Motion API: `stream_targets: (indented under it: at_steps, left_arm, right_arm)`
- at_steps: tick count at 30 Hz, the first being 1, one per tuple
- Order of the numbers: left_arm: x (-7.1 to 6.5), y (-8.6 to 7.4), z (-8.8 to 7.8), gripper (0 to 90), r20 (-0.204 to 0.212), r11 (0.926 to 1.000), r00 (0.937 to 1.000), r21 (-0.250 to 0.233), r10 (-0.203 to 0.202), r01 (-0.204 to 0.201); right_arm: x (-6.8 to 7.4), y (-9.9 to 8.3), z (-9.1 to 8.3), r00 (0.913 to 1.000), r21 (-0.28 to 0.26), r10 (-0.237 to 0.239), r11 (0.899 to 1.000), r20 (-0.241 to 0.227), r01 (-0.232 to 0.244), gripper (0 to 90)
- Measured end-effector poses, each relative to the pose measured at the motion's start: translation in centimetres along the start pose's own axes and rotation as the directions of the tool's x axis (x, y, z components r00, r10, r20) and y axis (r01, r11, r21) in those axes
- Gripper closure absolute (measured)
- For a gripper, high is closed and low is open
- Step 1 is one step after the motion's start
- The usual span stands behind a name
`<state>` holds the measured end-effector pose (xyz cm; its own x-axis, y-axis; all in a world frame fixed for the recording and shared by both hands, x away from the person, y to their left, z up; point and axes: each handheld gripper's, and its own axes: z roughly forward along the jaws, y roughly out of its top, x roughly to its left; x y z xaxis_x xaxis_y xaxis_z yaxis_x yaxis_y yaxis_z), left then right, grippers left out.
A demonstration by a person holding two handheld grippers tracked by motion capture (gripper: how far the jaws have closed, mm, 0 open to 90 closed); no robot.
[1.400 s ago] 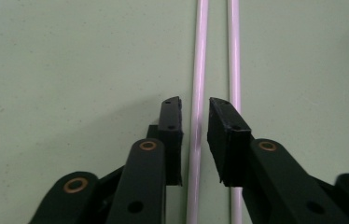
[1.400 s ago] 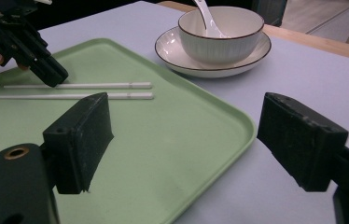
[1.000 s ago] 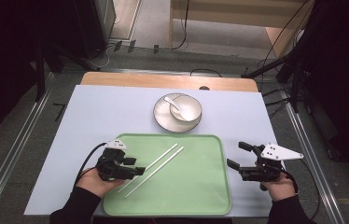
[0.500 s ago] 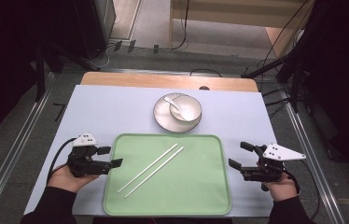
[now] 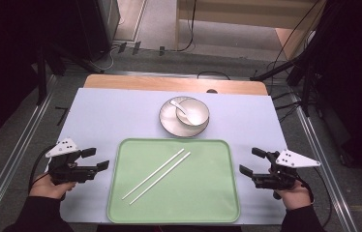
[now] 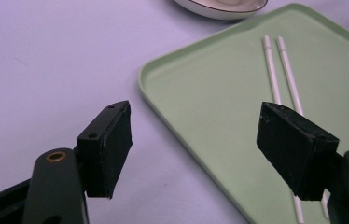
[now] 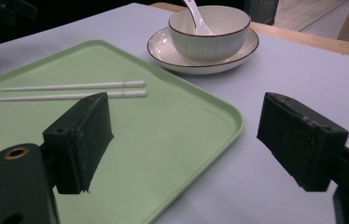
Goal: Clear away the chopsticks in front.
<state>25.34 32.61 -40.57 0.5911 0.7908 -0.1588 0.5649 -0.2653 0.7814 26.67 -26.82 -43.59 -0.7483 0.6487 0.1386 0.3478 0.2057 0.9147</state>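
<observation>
The left gripper sits just left of the green tray, its jaws having just been opening, wide with nothing between them; two white chopsticks lie on the tray to its right. The right gripper hangs open and empty beside the tray's right edge

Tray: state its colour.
Light green tray, plain, without pattern; the high view shows it best.

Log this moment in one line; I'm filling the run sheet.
left claw: open, empty | right claw: open, empty | chopsticks: on tray
</observation>
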Motion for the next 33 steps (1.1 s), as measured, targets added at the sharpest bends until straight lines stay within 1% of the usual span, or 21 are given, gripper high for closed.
stream_targets:
  at_steps: [1,2,3,4,6,9,11,12,16,20,24,26,33]
  left_arm:
    - [0.1,-0.1,-0.1,26.9,-0.003,1.0000,1.0000,-0.006,-0.004,0.004]
    - [0.3,-0.2,-0.2,25.6,0.011,0.9999,0.9999,-0.010,-0.006,0.006]
    - [0.5,-0.3,-0.4,23.2,0.028,0.9999,0.9996,-0.016,0.003,-0.002]
    - [0.7,-0.4,-0.5,22.4,0.027,0.9998,0.9996,-0.019,0.009,-0.008]
    - [1.0,-0.6,-0.7,22.7,0.011,0.9997,0.9999,-0.025,0.006,-0.006]
    - [1.3,-0.7,-0.8,22.8,-0.007,0.9994,0.9999,-0.033,-0.007,0.007]
    - [1.4,-0.7,-0.8,22.9,-0.009,0.9993,1.0000,-0.039,-0.001,0.001]
    - [1.5,-0.7,-0.8,22.8,-0.017,0.9991,0.9998,-0.043,0.003,-0.004]
    - [1.5,-0.7,-0.7,22.9,-0.023,0.9985,0.9997,-0.053,0.011,-0.013]
    - [1.3,-0.7,-0.4,22.8,-0.016,0.9985,0.9995,-0.046,0.027,-0.028]
    - [1.4,-0.7,-0.4,22.8,-0.015,0.9986,0.9995,-0.045,0.028,-0.029]
    - [1.4,-0.7,-0.4,22.8,-0.021,0.9988,0.9995,-0.042,0.024,-0.025]
    - [1.3,-0.7,-0.4,22.8,-0.013,0.9987,0.9996,-0.045,0.026,-0.027]
  right_arm:
    - [0.0,0.0,-0.1,1.0000,-0.003,0.002,1.000,0.001,-0.002,18.3]
    - [-0.1,-0.1,-0.2,1.0000,-0.004,0.003,1.000,0.005,-0.003,18.3]
    - [-0.1,-0.1,-0.3,1.0000,-0.005,0.004,1.000,0.004,-0.004,18.3]
    - [-0.2,-0.1,-0.4,1.0000,-0.005,0.007,1.000,0.007,-0.006,18.3]
    - [-0.3,-0.2,-0.5,0.9999,-0.007,0.008,1.000,0.008,-0.008,18.3]
    - [-0.3,-0.2,-0.6,0.9999,-0.015,0.008,1.000,0.009,-0.008,18.3]
    - [-0.3,-0.3,-0.7,1.0000,-0.015,0.006,1.000,0.006,-0.006,18.3]
    - [-0.3,-0.3,-0.7,1.0000,-0.016,0.007,1.000,0.005,-0.007,18.3]
    - [-0.2,-0.3,-0.7,1.0000,-0.013,0.004,1.000,0.002,-0.004,18.3]
    - [-0.2,-0.3,-0.6,1.0000,-0.006,-0.002,1.000,-0.001,0.002,18.3]
    - [-0.2,-0.3,-0.6,1.0000,-0.004,0.001,1.000,0.000,-0.001,18.3]
    - [-0.2,-0.3,-0.6,1.0000,-0.003,0.001,1.000,0.001,-0.001,18.3]
    - [-0.2,-0.3,-0.6,1.0000,-0.004,0.000,1.000,0.000,0.000,18.3]
